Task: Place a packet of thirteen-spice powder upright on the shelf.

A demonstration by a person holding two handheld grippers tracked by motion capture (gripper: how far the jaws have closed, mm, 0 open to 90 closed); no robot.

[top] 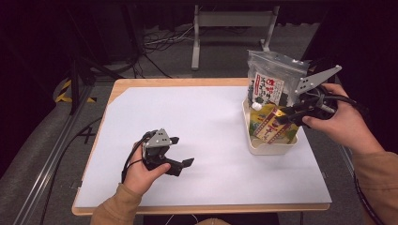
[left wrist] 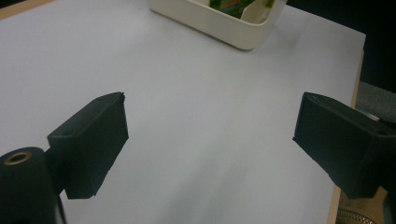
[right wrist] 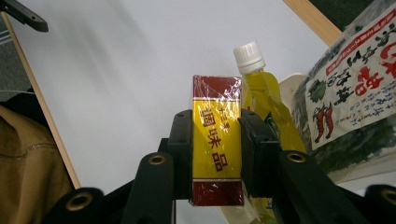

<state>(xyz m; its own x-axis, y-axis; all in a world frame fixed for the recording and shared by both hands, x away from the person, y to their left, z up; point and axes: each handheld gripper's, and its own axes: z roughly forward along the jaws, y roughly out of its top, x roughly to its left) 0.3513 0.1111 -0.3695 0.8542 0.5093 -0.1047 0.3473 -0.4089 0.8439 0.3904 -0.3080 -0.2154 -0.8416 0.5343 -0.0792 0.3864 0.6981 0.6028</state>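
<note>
- Yellow-and-red seasoning box (right wrist: 216, 147) clamped between the right gripper (right wrist: 216, 140) jaws, centre of the right gripper view, at the cream bin (top: 270, 147) right of centre in the high view.
- Yellow pouch (right wrist: 264, 91) with white cap just beside the box; clear bag (top: 272, 77) stands in the bin.
- Left gripper (top: 180, 152) lower left over the white table (top: 211, 126), jaws wide apart, holding nothing.

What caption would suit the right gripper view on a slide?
Right gripper shut on a yellow-and-red box, beside a white-capped yellow pouch and a clear seaweed bag.
</note>
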